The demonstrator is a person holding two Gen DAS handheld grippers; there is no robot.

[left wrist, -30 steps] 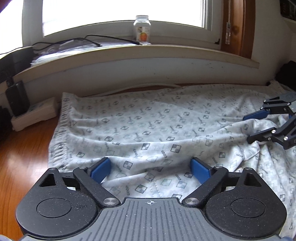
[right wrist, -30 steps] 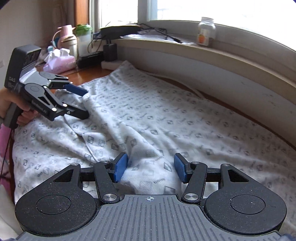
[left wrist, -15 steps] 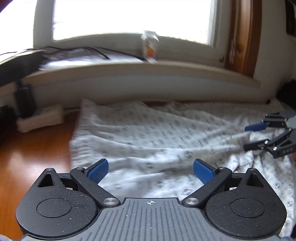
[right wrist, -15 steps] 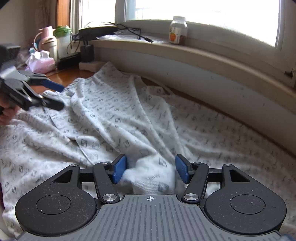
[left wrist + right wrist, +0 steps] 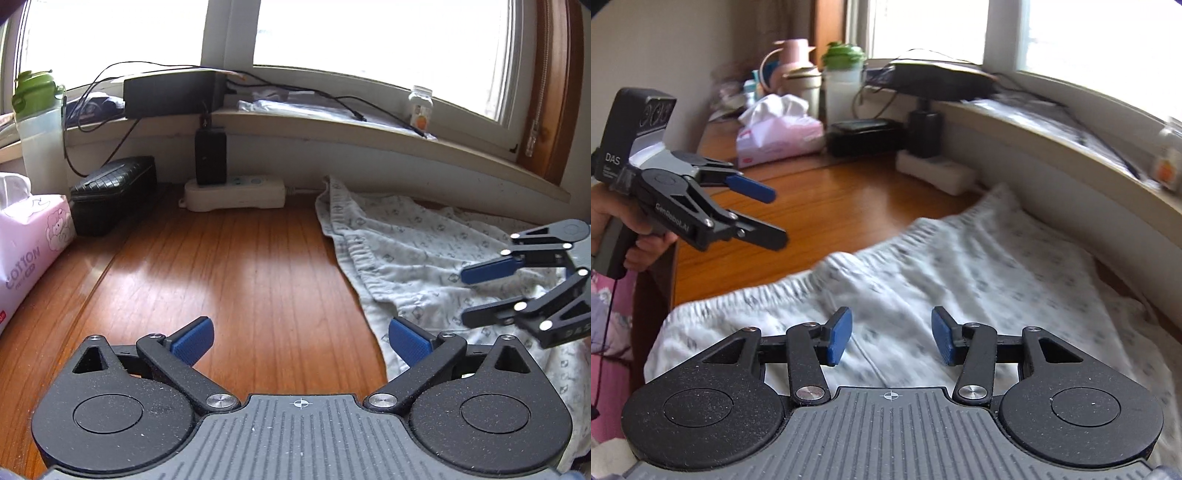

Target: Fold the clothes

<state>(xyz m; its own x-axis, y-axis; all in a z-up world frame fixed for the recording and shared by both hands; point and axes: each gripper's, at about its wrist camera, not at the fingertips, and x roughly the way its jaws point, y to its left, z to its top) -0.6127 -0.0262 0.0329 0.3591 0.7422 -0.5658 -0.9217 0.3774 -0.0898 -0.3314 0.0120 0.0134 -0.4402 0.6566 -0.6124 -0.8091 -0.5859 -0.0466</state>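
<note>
A pale printed garment (image 5: 406, 251) with an elastic waistband lies rumpled on the wooden table (image 5: 240, 277). My left gripper (image 5: 301, 338) hovers open over bare wood just left of the waistband, with nothing between its pads. In the right wrist view the same left gripper (image 5: 777, 218) is held up by a hand at the left. My right gripper (image 5: 891, 338) hangs over the garment (image 5: 979, 280) near the waistband. Its jaws are closing and the pads stand apart, with cloth lying flat below them and none pinched. It shows at the right as well, right gripper (image 5: 465, 295).
Along the back stand a pink tissue pack (image 5: 29, 240), a black case (image 5: 110, 192), a white power strip (image 5: 236, 190) and a green-lidded bottle (image 5: 37, 125). A small jar (image 5: 421, 110) and cables sit on the window sill. Wall and sill bound the far side.
Both grippers have swept left toward the waistband end. The left one has passed from over the cloth to over bare wood. The bunch of cloth between the right pads is gone.
</note>
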